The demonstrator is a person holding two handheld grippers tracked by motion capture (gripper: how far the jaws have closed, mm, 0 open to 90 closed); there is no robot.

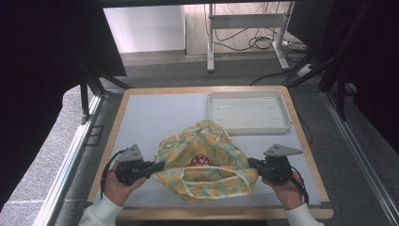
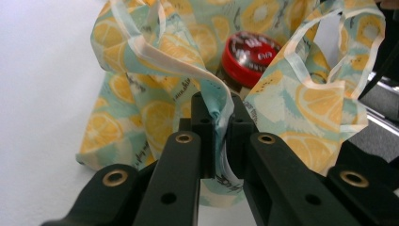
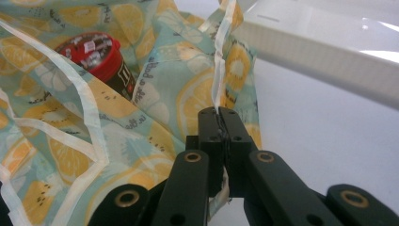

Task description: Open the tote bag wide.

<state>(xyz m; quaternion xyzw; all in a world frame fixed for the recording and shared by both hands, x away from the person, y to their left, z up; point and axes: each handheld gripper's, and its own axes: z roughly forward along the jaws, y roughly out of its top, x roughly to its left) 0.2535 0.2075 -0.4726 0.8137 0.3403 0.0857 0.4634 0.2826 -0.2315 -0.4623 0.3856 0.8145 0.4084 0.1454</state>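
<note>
Both claws, left and right, pinch the bag rim, spreading it; next, likely lifting out the jar (red-lidded).

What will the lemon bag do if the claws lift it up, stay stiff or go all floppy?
Probably floppy: the bag is thin cloth that already lies crumpled, and its handles droop. Each claw, left and right, pinches just an edge, so the middle would likely sag. The jar inside should weigh it down there, and might tip or slide as the cloth shifts.
</note>
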